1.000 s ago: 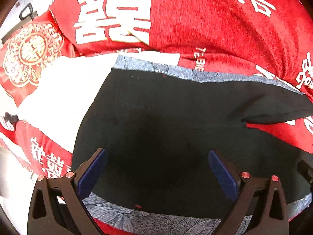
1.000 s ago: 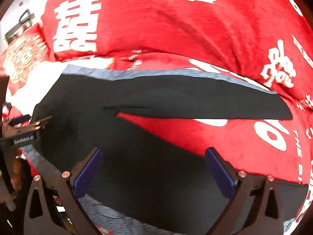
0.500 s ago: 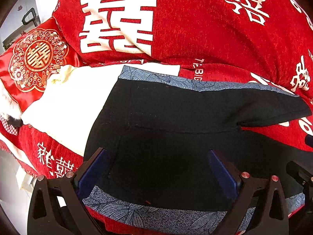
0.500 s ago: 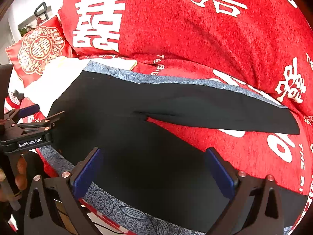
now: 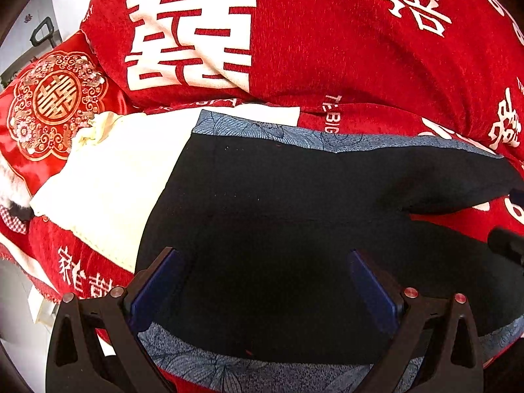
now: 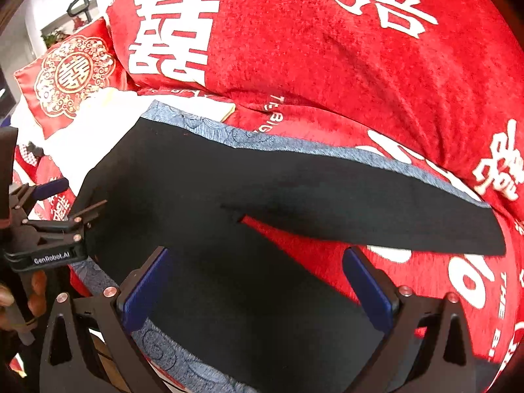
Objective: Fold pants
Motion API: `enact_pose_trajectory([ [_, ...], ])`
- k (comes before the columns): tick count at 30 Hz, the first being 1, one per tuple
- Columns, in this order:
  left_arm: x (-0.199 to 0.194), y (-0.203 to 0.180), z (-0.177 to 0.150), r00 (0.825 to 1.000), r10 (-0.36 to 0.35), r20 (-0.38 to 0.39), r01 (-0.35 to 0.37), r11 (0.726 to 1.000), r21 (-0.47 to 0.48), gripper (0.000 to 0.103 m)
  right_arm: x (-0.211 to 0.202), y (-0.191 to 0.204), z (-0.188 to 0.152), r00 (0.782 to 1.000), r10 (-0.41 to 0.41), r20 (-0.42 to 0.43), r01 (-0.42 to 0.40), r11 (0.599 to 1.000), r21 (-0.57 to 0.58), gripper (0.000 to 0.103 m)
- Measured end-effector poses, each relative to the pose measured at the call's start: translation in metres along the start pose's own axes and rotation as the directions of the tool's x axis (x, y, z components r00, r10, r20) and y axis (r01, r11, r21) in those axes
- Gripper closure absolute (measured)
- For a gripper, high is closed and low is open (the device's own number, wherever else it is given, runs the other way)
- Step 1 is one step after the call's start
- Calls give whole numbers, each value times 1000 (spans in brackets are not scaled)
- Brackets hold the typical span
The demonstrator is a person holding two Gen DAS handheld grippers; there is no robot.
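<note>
Black pants (image 5: 278, 229) with grey-blue patterned side stripes lie spread flat on a red cover (image 5: 344, 49) printed with white characters.

Left wrist view: the pants fill the centre and lower half of the frame, waist end toward 9 o'clock, legs running toward 3 o'clock. The left gripper (image 5: 265, 281) hovers over the seat area with its jaws spread wide and nothing between them; its blue-padded fingers (image 5: 157, 281) frame bare black cloth. A cream cloth (image 5: 108, 180) lies under the waist edge at 9 o'clock, and a red embroidered cushion (image 5: 55, 98) sits at 10 o'clock.

Right wrist view: the pants (image 6: 262, 190) show two legs splitting at the crotch near centre, the far leg reaching to 3 o'clock, the near leg passing under the right gripper (image 6: 255, 281), whose jaws are likewise wide apart and empty. At 9 o'clock the left gripper (image 6: 49, 209) appears beside the waist edge, with part of a hand (image 6: 19, 294) below it.
</note>
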State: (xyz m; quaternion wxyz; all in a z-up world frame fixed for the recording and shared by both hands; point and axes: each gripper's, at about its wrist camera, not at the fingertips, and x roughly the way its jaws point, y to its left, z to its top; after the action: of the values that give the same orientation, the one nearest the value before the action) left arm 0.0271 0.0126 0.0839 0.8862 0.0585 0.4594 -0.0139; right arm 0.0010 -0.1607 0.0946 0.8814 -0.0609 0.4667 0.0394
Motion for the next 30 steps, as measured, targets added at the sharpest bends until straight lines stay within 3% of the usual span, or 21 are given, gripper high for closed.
enact_pose_trajectory([
  [4, 12, 3, 10, 1000, -4, -6, 4, 1000, 6, 1, 16, -5, 20, 1000, 15, -18, -16, 999, -50, 0],
  [7, 25, 4, 19, 1000, -10, -19, 11, 1000, 11, 1, 33, -12, 39, 996, 85, -40, -88, 994, -70, 0],
  [18, 80, 6, 67, 994, -51, -97, 51, 999, -2, 1, 145, -26, 133, 947, 249, -204, -288, 937, -197, 0],
  [21, 85, 6, 71, 993, -58, -102, 57, 998, -5, 1, 175, -22, 154, 928, 292, -233, -345, 908, -237, 0],
  [30, 109, 11, 76, 986, -70, -151, 66, 997, -32, 1, 251, -2, 186, 830, 400, -388, -528, 788, -317, 1],
])
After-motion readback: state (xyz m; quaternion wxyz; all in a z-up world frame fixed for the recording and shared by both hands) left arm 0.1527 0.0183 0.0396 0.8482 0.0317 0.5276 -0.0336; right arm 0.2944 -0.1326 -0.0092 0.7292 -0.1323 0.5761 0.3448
